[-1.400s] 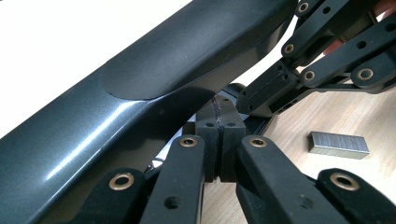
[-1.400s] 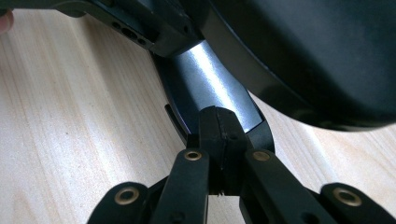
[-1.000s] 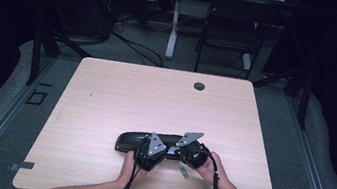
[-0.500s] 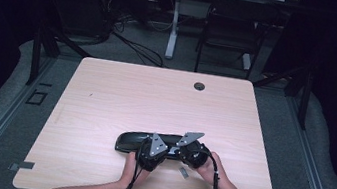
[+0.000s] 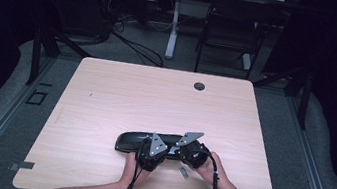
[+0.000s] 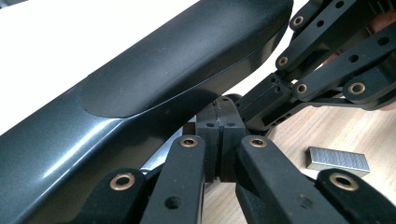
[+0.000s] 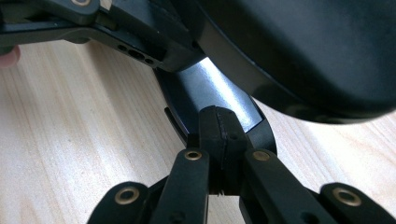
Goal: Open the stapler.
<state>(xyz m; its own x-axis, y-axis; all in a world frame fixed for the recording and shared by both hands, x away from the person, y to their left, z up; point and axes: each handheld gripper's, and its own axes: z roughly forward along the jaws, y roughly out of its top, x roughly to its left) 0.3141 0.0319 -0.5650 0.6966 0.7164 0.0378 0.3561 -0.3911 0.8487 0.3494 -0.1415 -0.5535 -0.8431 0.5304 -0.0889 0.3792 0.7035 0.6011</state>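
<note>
both forearms come in from the bottom edge of the high view and angle toward each other, hands nearly side by side near the front of the table [image 5: 105, 95]. left gripper [image 5: 150, 153] sits at the near side of a long black stapler [image 5: 136, 142], right gripper [image 5: 187, 152] just beside it to the right, at the stapler's right end. grey plates on top of both tilt up.

left gripper view: its jaws are clenched, pads pressed together w/ nothing between them, tips right under the stapler's raised top arm [image 6: 154, 88]; the right gripper's linkage [image 6: 322, 70] comes in from the upper right, tips nearly touching. right gripper view: jaws pinched closed too, tips against the shiny metal base [image 7: 210, 93] below the black top.

stapler lies on the front-centre of the table, long axis running left-right w/ a slight tilt. a small strip of staples [image 6: 338, 161] lies on the wood just beside the grippers.
</note>
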